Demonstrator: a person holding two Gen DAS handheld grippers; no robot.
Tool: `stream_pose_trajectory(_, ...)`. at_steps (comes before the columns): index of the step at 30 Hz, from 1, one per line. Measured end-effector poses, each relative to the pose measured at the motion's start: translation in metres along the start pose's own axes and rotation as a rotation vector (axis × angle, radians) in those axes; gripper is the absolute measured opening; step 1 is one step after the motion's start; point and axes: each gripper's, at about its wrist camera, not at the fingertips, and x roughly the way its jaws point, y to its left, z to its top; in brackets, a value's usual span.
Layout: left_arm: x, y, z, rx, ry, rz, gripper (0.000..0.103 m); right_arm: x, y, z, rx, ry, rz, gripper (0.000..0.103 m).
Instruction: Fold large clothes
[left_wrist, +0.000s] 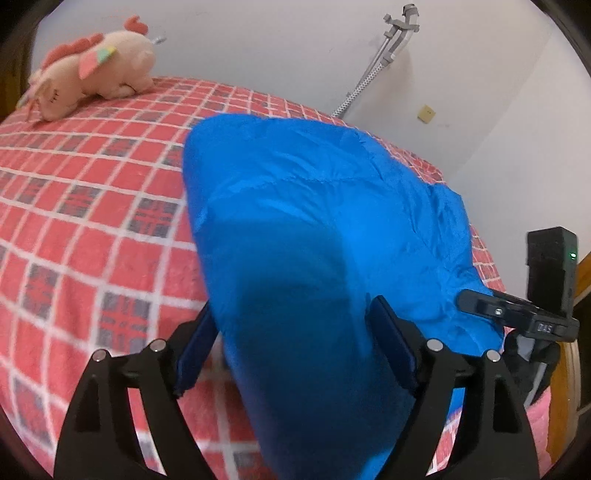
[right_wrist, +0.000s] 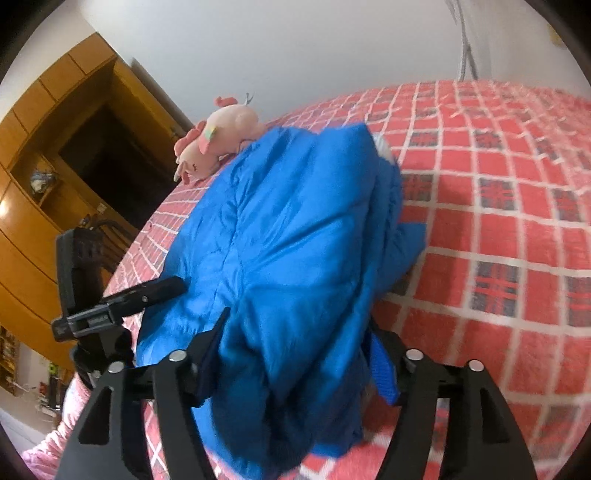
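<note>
A bright blue puffy jacket (left_wrist: 314, 206) lies bunched on the red checked bedspread (left_wrist: 92, 206). My left gripper (left_wrist: 295, 339) is shut on a thick fold of the jacket, which bulges between its blue pads (left_wrist: 391, 343). My right gripper (right_wrist: 295, 354) is shut on another thick fold of the same jacket (right_wrist: 288, 229), with fabric hanging over its jaws. In the left wrist view the right gripper (left_wrist: 480, 304) shows at the jacket's right edge. In the right wrist view the left gripper (right_wrist: 162, 288) shows at the jacket's left edge.
A pink plush toy (left_wrist: 96, 70) lies at the far end of the bed, also seen in the right wrist view (right_wrist: 218, 144). A white wall with a metal hose and bracket (left_wrist: 384, 51) is behind. A wooden wardrobe (right_wrist: 48, 155) stands left of the bed.
</note>
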Motion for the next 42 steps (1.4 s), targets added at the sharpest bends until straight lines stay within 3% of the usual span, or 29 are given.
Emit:
stream_pose_trajectory(4, -0.026, -0.009, -0.019, 0.027, -0.039, 0.024, 0.084, -0.021, 0.014, -0.015, -0.061, -0.023, -0.018, 0.074)
stream_pose_trajectory(9, -0.028, -0.018, -0.043, 0.101, -0.076, 0.115, 0.086, -0.020, 0.007, -0.028, -0.063, -0.018, -0.130, 0.074)
stream_pose_trajectory(14, -0.021, -0.022, -0.050, 0.129, -0.086, 0.150, 0.086, -0.009, -0.015, -0.034, 0.040, 0.012, -0.084, 0.068)
stream_pose_trajectory(19, -0.037, -0.037, -0.055, 0.150, -0.115, 0.218, 0.087, -0.031, 0.005, -0.040, 0.009, -0.032, -0.148, 0.067)
stream_pose_trajectory(24, -0.057, -0.056, -0.071, 0.159, -0.142, 0.281, 0.091, -0.048, 0.032, -0.056, -0.053, -0.049, -0.243, 0.081)
stream_pose_trajectory(31, -0.070, -0.077, -0.096, 0.161, -0.171, 0.352, 0.095, -0.059, 0.048, -0.078, -0.057, -0.055, -0.273, 0.093)
stream_pose_trajectory(36, -0.079, -0.086, -0.111, 0.164, -0.170, 0.333, 0.096, -0.066, 0.062, -0.093, -0.070, -0.084, -0.324, 0.098)
stream_pose_trajectory(42, -0.092, -0.093, -0.128, 0.155, -0.180, 0.336, 0.099, -0.074, 0.073, -0.107, -0.068, -0.089, -0.312, 0.099)
